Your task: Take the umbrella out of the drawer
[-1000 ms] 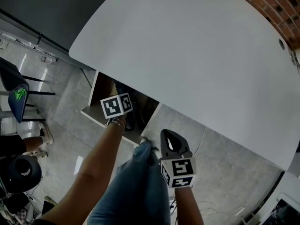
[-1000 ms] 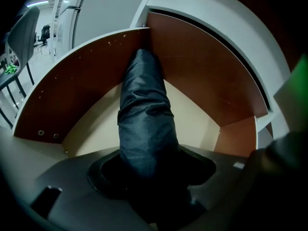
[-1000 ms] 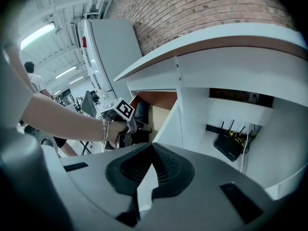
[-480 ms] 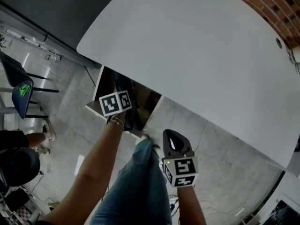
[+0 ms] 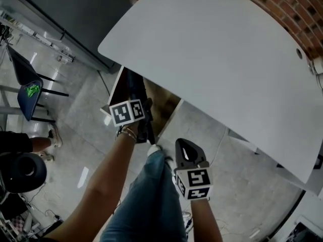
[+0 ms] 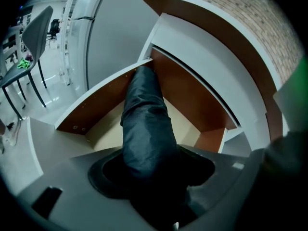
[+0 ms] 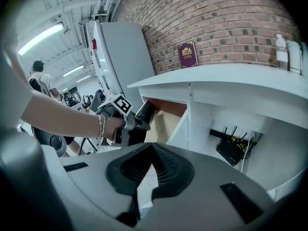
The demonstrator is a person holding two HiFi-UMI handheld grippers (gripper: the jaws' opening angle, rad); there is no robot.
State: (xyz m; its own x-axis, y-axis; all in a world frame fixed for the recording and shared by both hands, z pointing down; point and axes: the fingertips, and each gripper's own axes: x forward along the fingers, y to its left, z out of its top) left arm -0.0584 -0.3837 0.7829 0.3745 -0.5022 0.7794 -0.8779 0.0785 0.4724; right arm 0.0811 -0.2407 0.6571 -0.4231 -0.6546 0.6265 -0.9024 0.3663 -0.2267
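Observation:
A dark folded umbrella (image 5: 135, 92) slants up out of the open drawer (image 5: 115, 92) under the white desk. My left gripper (image 5: 144, 119) is shut on the umbrella's near end. In the left gripper view the umbrella (image 6: 144, 124) runs from between the jaws of that gripper (image 6: 150, 179) up over the wooden drawer (image 6: 96, 105), its far tip by the drawer's back corner. My right gripper (image 5: 187, 154) hangs apart, lower right, shut and empty. The right gripper view looks past its own jaws (image 7: 149, 167) at the left gripper (image 7: 130, 125), the umbrella (image 7: 144, 112) and the drawer (image 7: 166, 119).
The white desk (image 5: 212, 59) stands against a brick wall (image 7: 216, 18). A red book (image 7: 187, 54) and a bottle (image 7: 281, 52) stand on it, and a router (image 7: 231, 150) hangs underneath. A chair (image 5: 28, 92) and a seated person (image 5: 20, 170) are at the left.
My left gripper has risen, drawing the umbrella up out of the drawer so that more of it shows above the rim. The right gripper has lifted slightly and stays shut.

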